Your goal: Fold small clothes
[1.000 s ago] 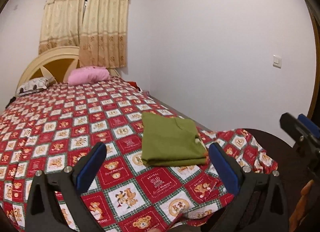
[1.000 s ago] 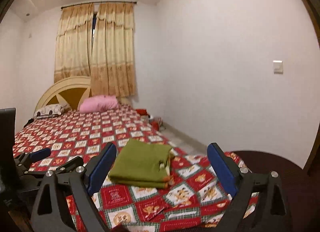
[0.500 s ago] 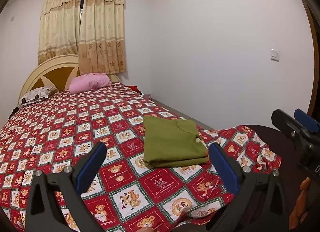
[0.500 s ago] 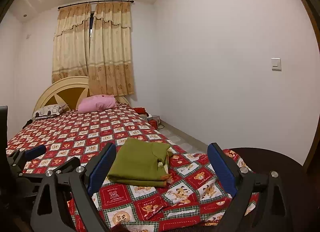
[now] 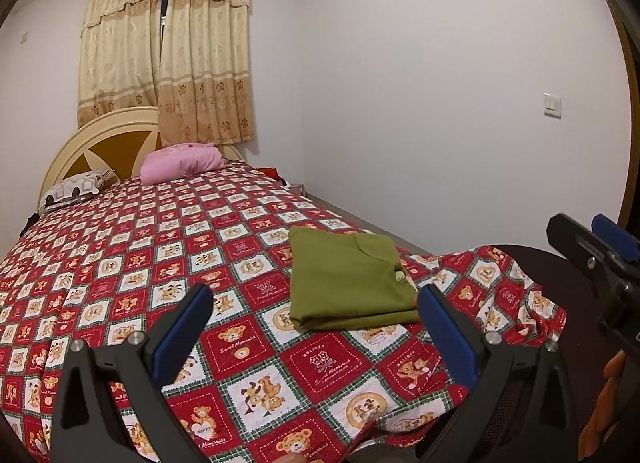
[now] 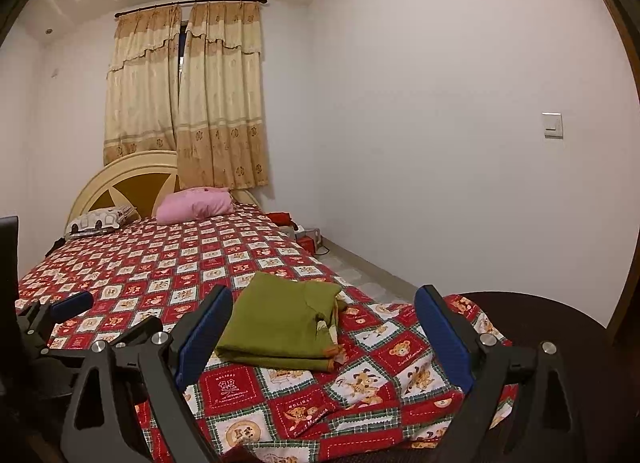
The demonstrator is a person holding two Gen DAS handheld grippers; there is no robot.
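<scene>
A green garment (image 5: 348,283) lies folded into a flat rectangle near the foot of the bed, also visible in the right wrist view (image 6: 280,323). My left gripper (image 5: 316,327) is open, held back from the cloth with nothing between its blue pads. My right gripper (image 6: 324,335) is open too, hovering short of the garment and touching nothing. The right gripper's blue-tipped fingers (image 5: 592,247) show at the right edge of the left wrist view. The left gripper's fingers (image 6: 72,303) show at the left edge of the right wrist view.
The bed carries a red patchwork teddy-bear cover (image 5: 120,263). A pink pillow (image 5: 182,162) and a patterned pillow (image 5: 76,188) lie by the headboard (image 5: 104,143). A dark round footboard (image 6: 560,335) sits at right. Small items (image 6: 304,235) stand on the floor by the white wall.
Both grippers have pulled back and tilted upward a little, so the bed and garment sit lower in view. The garment has not moved.
</scene>
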